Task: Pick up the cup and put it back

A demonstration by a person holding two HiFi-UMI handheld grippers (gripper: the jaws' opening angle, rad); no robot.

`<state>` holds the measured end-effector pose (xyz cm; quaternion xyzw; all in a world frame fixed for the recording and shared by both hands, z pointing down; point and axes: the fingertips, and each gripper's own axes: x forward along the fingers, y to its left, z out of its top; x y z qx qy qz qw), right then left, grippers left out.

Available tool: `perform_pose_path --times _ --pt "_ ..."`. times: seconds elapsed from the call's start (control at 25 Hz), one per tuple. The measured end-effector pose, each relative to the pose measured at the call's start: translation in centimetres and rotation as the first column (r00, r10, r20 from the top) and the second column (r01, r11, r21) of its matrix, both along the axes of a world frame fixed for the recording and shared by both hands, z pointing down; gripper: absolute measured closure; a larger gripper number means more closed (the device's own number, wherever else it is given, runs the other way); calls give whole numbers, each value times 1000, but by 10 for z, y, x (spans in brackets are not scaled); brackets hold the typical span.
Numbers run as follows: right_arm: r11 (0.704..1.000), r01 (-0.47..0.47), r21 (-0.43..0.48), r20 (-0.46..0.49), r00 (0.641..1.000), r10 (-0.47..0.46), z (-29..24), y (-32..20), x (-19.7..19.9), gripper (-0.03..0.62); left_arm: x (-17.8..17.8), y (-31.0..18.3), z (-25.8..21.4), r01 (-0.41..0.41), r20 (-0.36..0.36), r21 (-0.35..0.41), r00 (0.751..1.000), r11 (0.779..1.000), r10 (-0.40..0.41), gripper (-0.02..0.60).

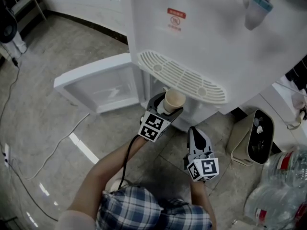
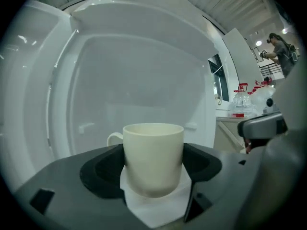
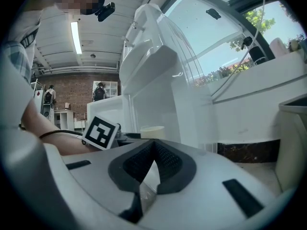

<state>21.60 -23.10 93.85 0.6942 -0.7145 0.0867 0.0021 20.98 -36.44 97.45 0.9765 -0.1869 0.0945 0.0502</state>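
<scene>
A cream cup [image 1: 173, 100] stands upright between the jaws of my left gripper [image 1: 165, 107], which is shut on it just below the white water dispenser [image 1: 206, 37]. In the left gripper view the cup [image 2: 153, 158] fills the middle with its handle to the left, both black pads pressing its sides. My right gripper [image 1: 197, 145] hangs lower and to the right, over the floor, shut with nothing in it. In the right gripper view the jaws [image 3: 151, 169] meet at the tips, and the cup [image 3: 152, 132] shows small beyond them.
The dispenser's cabinet door [image 1: 98, 85] hangs open to the left. A white cable [image 1: 57, 145] trails over the tiled floor. A bin [image 1: 256, 138] and clear water bottles [image 1: 278, 190] stand at the right. People [image 3: 99, 92] stand far off.
</scene>
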Motion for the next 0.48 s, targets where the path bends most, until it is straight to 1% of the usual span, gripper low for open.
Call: perform_pose_path --times 0.12,0.24,0.32,0.4,0.48 --pt "1000 4 -2 4 1000 -4 1 1 -1 577 21 -13 10 19 20 -8 1000 1000 -19 193" --pt "1000 24 -3 5 1000 -24 1 2 -3 577 39 -22 28 9 88 37 996 999 -12 193" --pt "999 45 -3 5 999 -45 2 2 -7 577 46 -25 41 -8 120 47 993 999 2 192" --pt "998 58 -5 3 998 -58 2 3 -10 577 47 -23 53 -26 140 35 990 999 20 192" --pt "998 62 -8 4 998 -62 3 3 -10 577 43 -20 60 -38 136 8 990 999 36 192"
